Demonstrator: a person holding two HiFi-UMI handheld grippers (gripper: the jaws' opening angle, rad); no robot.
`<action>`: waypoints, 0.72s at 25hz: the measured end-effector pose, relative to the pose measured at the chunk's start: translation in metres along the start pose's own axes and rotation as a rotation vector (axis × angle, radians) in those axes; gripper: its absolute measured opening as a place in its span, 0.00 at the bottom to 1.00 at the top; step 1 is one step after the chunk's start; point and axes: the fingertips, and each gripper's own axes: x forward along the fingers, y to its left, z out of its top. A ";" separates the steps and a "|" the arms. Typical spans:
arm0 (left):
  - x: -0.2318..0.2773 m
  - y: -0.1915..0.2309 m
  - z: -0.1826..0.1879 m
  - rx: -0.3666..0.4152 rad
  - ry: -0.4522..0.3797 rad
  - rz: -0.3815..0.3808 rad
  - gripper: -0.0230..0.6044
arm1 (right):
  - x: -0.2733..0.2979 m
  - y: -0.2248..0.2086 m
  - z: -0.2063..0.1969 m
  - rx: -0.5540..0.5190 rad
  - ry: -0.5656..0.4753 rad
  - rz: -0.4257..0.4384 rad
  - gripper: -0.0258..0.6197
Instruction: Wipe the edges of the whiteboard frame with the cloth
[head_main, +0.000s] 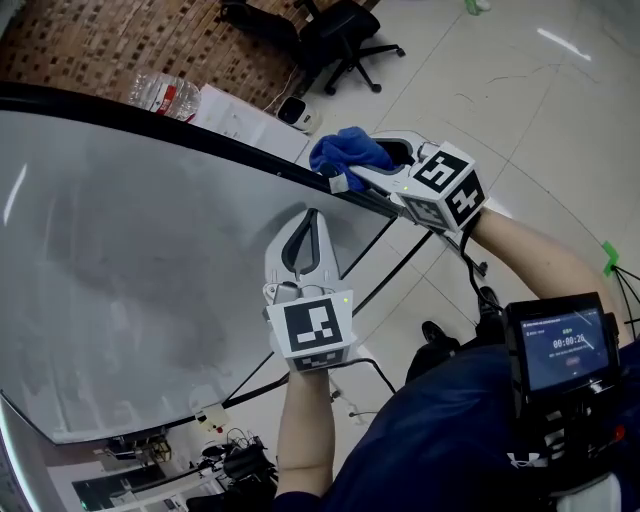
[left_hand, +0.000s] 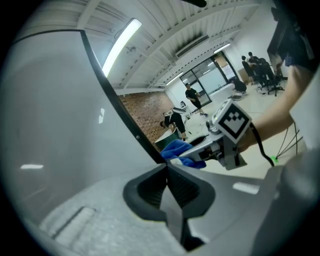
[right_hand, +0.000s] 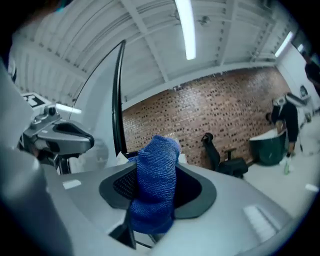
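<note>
Head view: my right claw (head_main: 352, 174) pinches the blue cloth (head_main: 348, 150) onto the whiteboard frame (head_main: 200, 133) at its tip; left gripper view: my left claw (head_main: 312, 218) is shut, empty; right gripper view: cloth bulges past the jaws, so I'd press that wad evenly along the edge.

text | small screen (head_main: 566, 345) | timer 00:00:2, last digit unclear

An open-plan office: a large whiteboard (head_main: 150, 250), black swivel chairs (head_main: 345, 35) on a pale glossy floor (head_main: 480, 90), a far brick wall (right_hand: 225, 110), ceiling strip lights (right_hand: 186, 27), and glass partitions (left_hand: 207, 77).
</note>
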 end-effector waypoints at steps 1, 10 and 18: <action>0.002 -0.003 0.000 0.001 0.000 -0.009 0.04 | 0.001 -0.002 -0.005 0.076 -0.010 0.018 0.32; 0.011 -0.017 -0.010 0.017 0.048 -0.050 0.04 | -0.005 0.003 0.003 -0.336 -0.007 -0.156 0.32; 0.015 -0.018 -0.024 -0.016 0.061 -0.090 0.04 | 0.006 -0.024 -0.027 0.201 -0.035 -0.120 0.32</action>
